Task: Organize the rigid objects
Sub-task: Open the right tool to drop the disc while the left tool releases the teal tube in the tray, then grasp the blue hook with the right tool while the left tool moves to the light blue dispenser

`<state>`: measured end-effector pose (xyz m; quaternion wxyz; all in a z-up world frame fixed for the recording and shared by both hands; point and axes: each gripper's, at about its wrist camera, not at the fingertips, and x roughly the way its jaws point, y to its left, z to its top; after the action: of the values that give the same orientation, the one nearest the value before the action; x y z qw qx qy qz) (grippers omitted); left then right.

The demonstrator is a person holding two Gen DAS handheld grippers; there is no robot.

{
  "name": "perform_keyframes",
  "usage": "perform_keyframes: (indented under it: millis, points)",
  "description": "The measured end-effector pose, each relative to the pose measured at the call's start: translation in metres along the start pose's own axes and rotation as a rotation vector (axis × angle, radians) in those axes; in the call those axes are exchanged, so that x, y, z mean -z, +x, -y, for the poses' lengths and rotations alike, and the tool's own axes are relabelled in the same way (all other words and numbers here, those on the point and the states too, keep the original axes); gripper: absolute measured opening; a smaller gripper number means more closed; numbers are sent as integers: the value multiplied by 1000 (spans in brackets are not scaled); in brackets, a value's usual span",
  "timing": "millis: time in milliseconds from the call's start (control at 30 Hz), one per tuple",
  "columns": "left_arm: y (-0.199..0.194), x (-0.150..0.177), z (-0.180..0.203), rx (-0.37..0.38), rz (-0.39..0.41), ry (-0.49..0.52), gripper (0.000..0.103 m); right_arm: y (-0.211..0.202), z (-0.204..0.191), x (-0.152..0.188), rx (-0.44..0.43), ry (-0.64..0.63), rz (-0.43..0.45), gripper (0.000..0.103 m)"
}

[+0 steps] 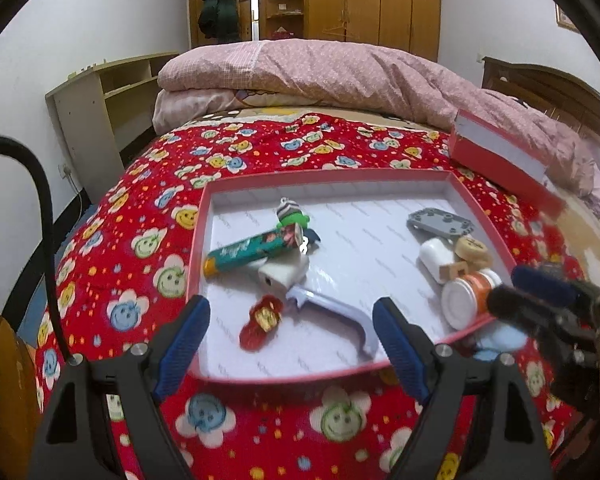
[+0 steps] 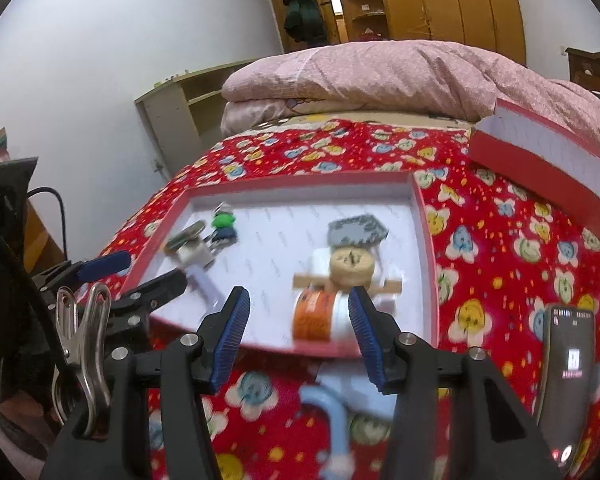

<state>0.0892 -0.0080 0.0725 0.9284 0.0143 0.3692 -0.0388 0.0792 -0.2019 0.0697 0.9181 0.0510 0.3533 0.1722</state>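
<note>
Spread over the bed is a red quilt (image 1: pixel 260 152) printed with smiley flowers, and on it sits a shallow red-rimmed box tray (image 1: pixel 204 240) with a white floor. Behind it lie a folded pink duvet (image 1: pixel 320 68) and the box lid (image 1: pixel 500 152), tilted on the quilt.

The left gripper (image 1: pixel 290 344) hangs over the tray's near edge with its blue-padded fingers wide apart and nothing between them. Just beyond its fingertips lie a pale lilac curved handle piece (image 1: pixel 340 312) and a red-and-gold trinket (image 1: pixel 262 320). Farther in are a teal tube (image 1: pixel 252 250) resting across a white block (image 1: pixel 282 276), and a small green figure with a striped hat (image 1: pixel 292 216).

The right gripper (image 2: pixel 298 336) is also spread open and holds nothing. An orange-labelled white jar (image 2: pixel 320 316) lies on its side in the tray's near right corner, just ahead of and between those fingers, apart from the pads as far as the blur allows. Beside it cluster a round wooden disc (image 2: pixel 352 266), a white cylinder (image 1: pixel 434 258) and a grey studded plate (image 2: pixel 356 230). A pale blue object (image 2: pixel 332 404) lies on the quilt under the right gripper, too smeared to identify. A phone (image 2: pixel 568 376) lies at the right.
</note>
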Motion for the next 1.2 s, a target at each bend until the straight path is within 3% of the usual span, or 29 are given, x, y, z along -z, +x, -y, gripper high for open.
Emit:
perform_keyframes:
  millis: [300, 900, 1200]
  points:
    - [-21, 24, 2, 23, -5, -13, 87, -31, -4, 39, -37, -21, -32, 53]
    - [-32, 63, 7, 47, -48, 20, 87, -35, 7, 82, 44, -43, -92, 53]
    - [-28, 74, 5, 50, -70, 23, 87, -9, 5, 79, 73, -58, -122, 37]
